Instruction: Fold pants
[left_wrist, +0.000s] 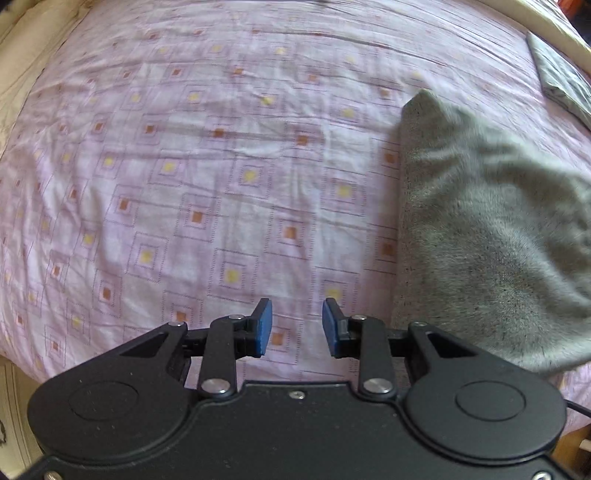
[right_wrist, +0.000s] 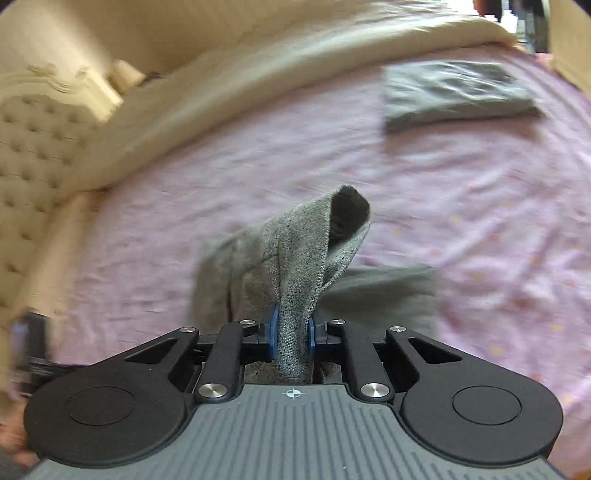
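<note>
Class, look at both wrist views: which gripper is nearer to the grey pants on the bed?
Right. The right gripper has its jaws shut on a bunched fold of the grey pants. The left gripper is open over bare bedsheet, the pants lying off to its side.

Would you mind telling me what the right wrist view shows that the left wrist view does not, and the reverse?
Only the right wrist view shows the right gripper shut on a bunched fold of the grey pants, plus the tufted cream headboard and cream blanket.

Only the left wrist view shows the left gripper, its jaws apart with only sheet between them, and the sheet's square print in sharp detail.

Both show the pink bedsheet, the grey pants lying on it, and a folded dark grey garment farther back.
</note>
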